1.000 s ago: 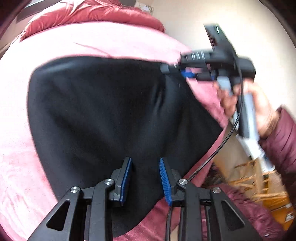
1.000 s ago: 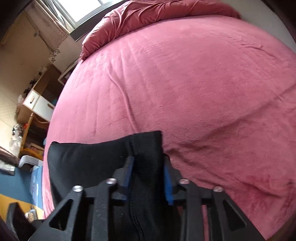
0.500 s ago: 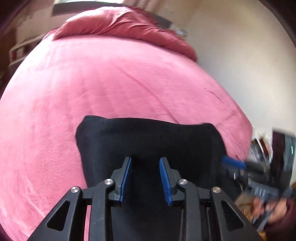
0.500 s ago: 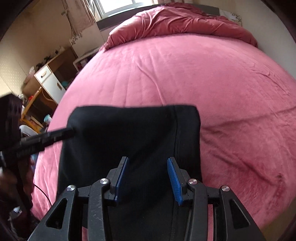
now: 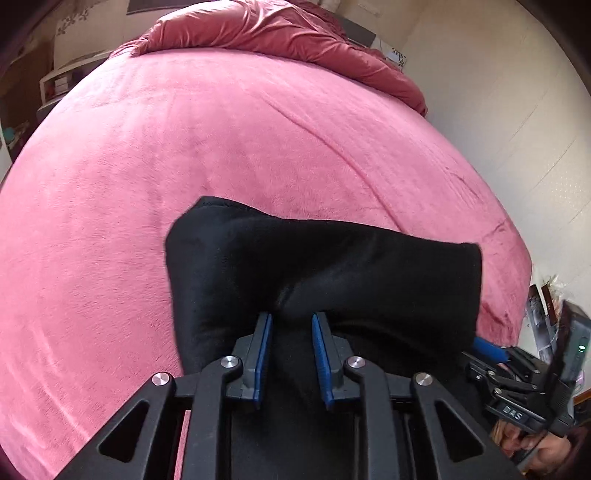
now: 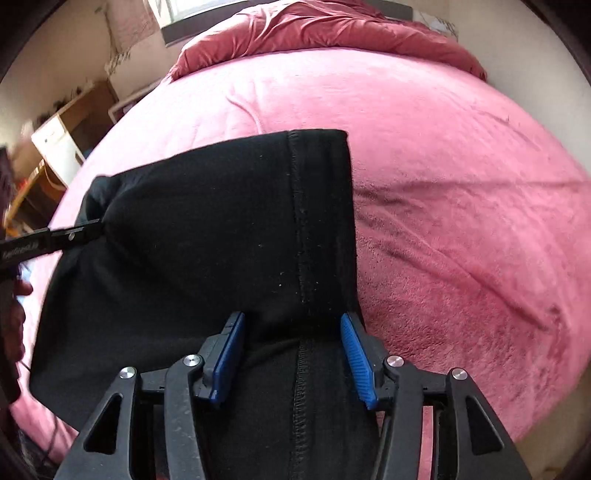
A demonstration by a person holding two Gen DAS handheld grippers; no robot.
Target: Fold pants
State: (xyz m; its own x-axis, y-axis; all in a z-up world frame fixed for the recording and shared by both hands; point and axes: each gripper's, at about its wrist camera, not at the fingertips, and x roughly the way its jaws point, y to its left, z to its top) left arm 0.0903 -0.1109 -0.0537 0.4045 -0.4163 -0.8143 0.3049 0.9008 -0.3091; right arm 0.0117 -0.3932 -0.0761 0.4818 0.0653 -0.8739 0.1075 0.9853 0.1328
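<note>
Black pants (image 5: 332,273) lie folded on the pink bed (image 5: 184,147) near its front edge. My left gripper (image 5: 290,325) is shut on a bunched fold of the pants at their near left part. In the right wrist view the pants (image 6: 207,229) show a stitched seam running away from me. My right gripper (image 6: 291,332) has its jaws wide apart over the seam, with cloth lying between them but not clamped. The left gripper's tip (image 6: 74,232) pinches the pants' left side, and the right gripper's body (image 5: 517,380) shows at the lower right.
A rumpled red duvet (image 6: 332,29) lies across the head of the bed. A window is behind it. Wooden and white furniture (image 6: 62,136) stands left of the bed. A pale wall (image 5: 517,129) runs along the right side.
The right gripper has let go of the pants and opened wider. The left gripper has closed on a fold of the pants, and the cloth now bunches up between its pads.
</note>
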